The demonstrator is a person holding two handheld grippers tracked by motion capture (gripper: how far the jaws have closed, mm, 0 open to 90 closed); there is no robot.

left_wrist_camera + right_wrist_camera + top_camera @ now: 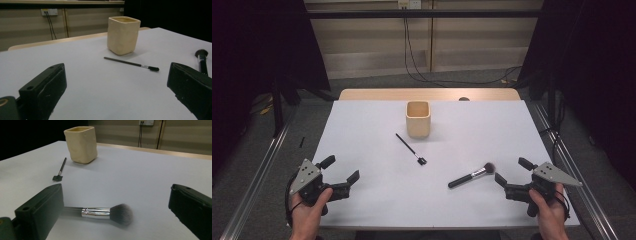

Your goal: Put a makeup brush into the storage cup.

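Cup: a cream square cup (418,119) stands upright at 12 o'clock on the white table (362,210). Its inside cannot be seen well.
Big brush: the fluffy brush (472,175) lies flat at 4 o'clock from the cup, near the right gripper.
Thin brush: the thin black brush (410,149) lies flat at 6 o'clock, just below the cup.
Left gripper: the left gripper (344,171) has jaws spread wide, holding nothing.
Right gripper: the right gripper (513,172) has jaws spread wide, touching nothing.
Writing: none can be read.
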